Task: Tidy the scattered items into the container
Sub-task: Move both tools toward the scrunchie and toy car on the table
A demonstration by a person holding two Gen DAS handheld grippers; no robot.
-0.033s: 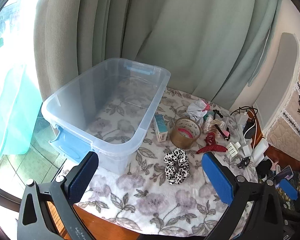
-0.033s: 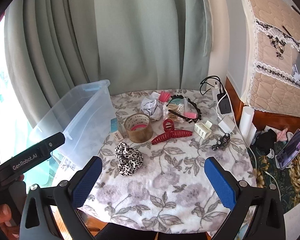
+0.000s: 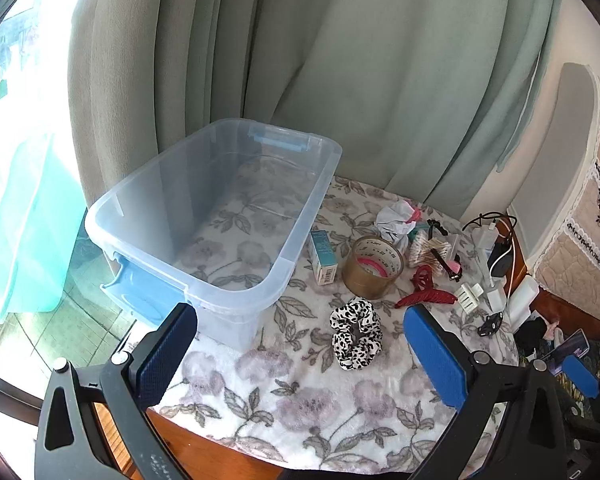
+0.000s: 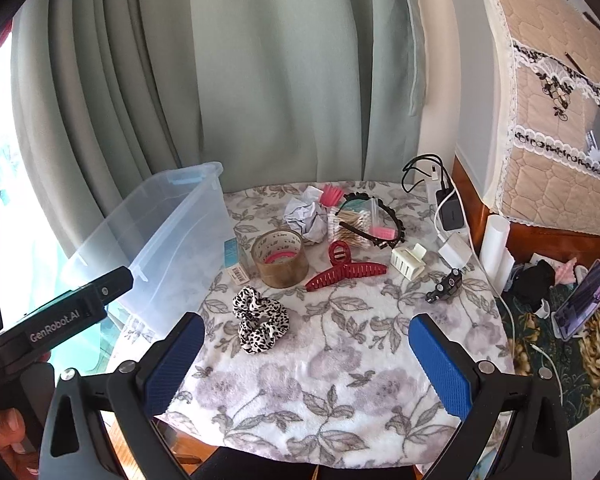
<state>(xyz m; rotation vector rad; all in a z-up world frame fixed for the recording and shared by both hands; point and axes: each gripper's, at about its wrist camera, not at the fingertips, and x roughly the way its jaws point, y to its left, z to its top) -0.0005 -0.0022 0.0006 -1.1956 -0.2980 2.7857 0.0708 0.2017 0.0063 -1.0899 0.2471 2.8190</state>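
A clear plastic bin [image 3: 160,184] with blue latches stands empty at the left of the floral-covered table; the right wrist view shows the bin [image 4: 172,232] too. Beside it lie a small teal box [image 3: 323,256], a brown tape roll [image 3: 372,266], a leopard scrunchie [image 3: 356,334], a red claw clip [image 3: 426,292], crumpled paper [image 3: 394,222], a cotton swab bag [image 3: 428,246] and a cream clip [image 3: 470,294]. My left gripper [image 3: 300,332] hovers open just short of the scrunchie. My right gripper [image 4: 306,332] is open too, with the scrunchie [image 4: 260,318] near its left finger and the red clip [image 4: 344,270] beyond.
Chargers and cables [image 4: 448,208] crowd the table's far right corner, next to a white cylinder [image 4: 494,240]. A phone [image 4: 584,304] lies on the patterned surface below. Green curtains hang behind. The left gripper's body [image 4: 60,312] reaches in from the left, near the bin.
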